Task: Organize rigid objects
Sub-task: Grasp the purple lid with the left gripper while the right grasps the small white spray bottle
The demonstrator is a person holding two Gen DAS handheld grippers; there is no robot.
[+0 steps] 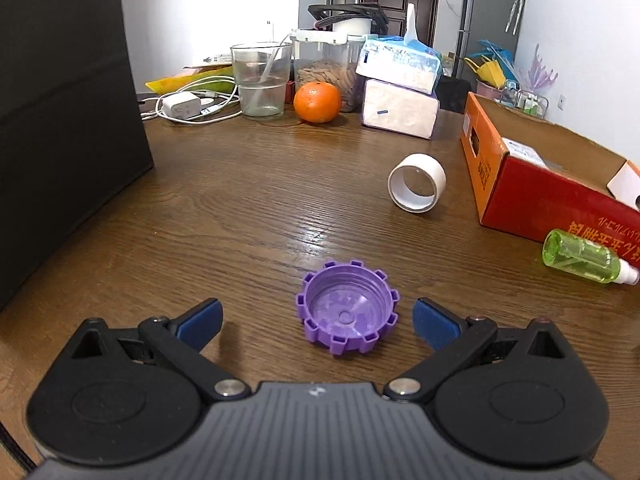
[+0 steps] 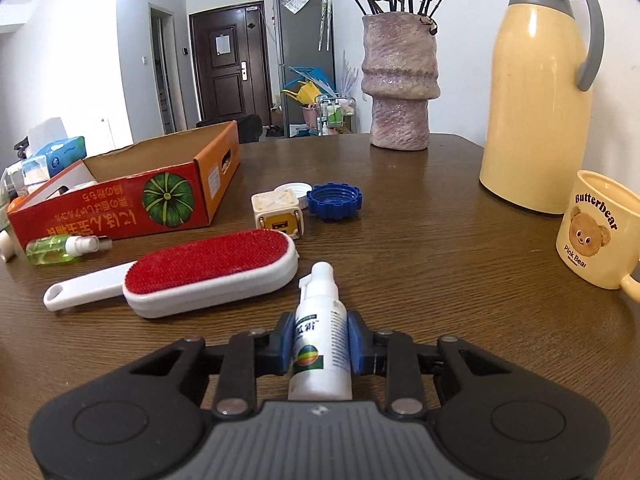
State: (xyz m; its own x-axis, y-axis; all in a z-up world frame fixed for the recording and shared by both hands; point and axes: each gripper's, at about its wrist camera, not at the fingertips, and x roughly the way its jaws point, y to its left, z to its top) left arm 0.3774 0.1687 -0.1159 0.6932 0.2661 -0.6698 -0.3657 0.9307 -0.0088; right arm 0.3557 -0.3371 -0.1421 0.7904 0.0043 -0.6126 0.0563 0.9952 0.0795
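My left gripper (image 1: 318, 318) is open, low over the wooden table, with a purple notched cap (image 1: 347, 317) lying open side up between its blue pads, touching neither. My right gripper (image 2: 320, 344) is shut on a white spray bottle (image 2: 321, 336), nozzle pointing forward. An open red-and-orange cardboard box (image 1: 532, 196) stands to the right in the left wrist view and at the left in the right wrist view (image 2: 132, 200). A green spray bottle (image 1: 584, 258) lies in front of the box; it also shows in the right wrist view (image 2: 60, 249).
A white tape ring (image 1: 417, 188), an orange (image 1: 317, 102), a glass (image 1: 262, 80), tissue packs (image 1: 400, 88) and a black box (image 1: 60, 120) are on the table. A red lint brush (image 2: 200, 270), white cube (image 2: 278, 210), blue cap (image 2: 335, 201), vase (image 2: 400, 80), yellow thermos (image 2: 536, 92) and mug (image 2: 596, 232) are ahead of my right gripper.
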